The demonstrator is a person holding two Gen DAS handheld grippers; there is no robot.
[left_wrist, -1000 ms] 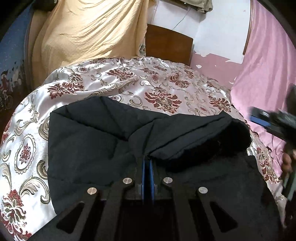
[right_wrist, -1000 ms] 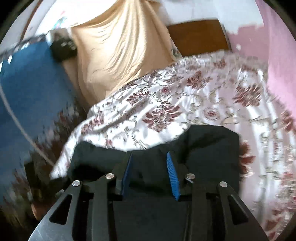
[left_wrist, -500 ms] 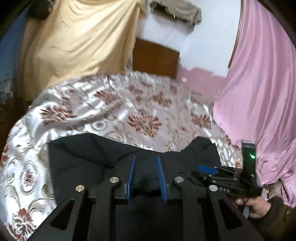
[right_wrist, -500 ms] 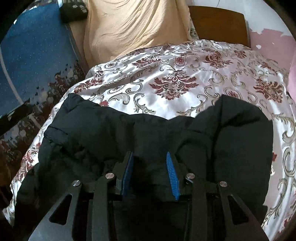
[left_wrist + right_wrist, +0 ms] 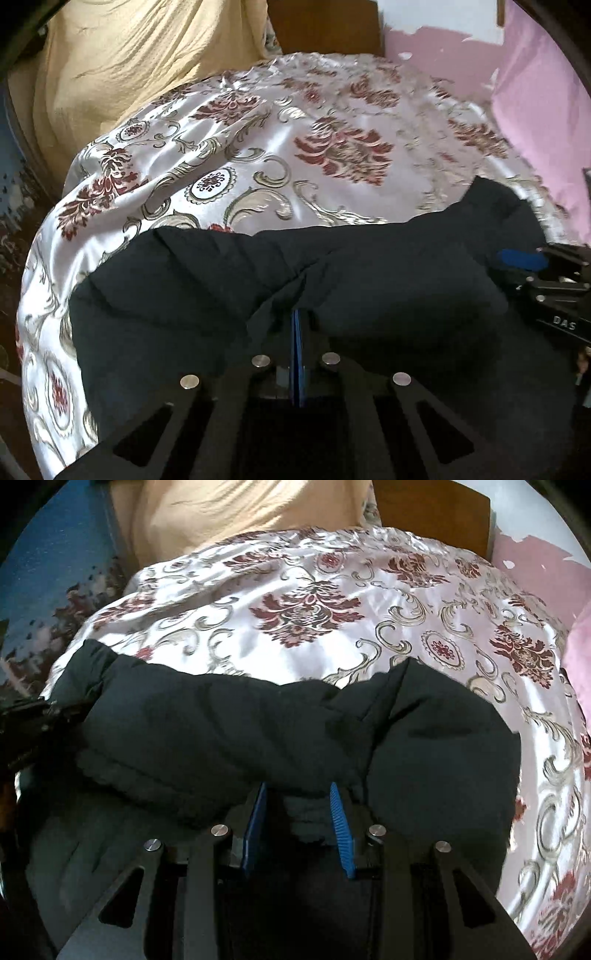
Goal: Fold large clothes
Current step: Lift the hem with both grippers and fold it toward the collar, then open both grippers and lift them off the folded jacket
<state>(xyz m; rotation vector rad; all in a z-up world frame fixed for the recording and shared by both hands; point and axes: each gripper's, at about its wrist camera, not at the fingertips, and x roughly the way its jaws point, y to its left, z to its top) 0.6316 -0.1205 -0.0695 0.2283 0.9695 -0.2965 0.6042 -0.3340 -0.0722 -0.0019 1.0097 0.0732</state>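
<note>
The left claw [image 5: 297, 332] is pressed fully together with its blue pads meeting under a fold of the black jacket [image 5: 221, 295], though whether cloth is pinched cannot be told, while the right claw [image 5: 299, 812] is part open with a ribbed hem bunched between its pads. Only the left view shows the right claw from the side, and only the right view shows the jacket's elastic cuff edge [image 5: 122, 775]. The jacket lies on a bed under a floral satin bedspread [image 5: 314, 609], with a yellow cloth [image 5: 129, 66], a wooden headboard [image 5: 325, 26] and a pink curtain [image 5: 546, 110] around it.

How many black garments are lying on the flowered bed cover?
1. A single black garment lies bunched at the near edge of the flowered bed cover, and both grippers are at it. Its own folds may hide other clothes underneath.
</note>
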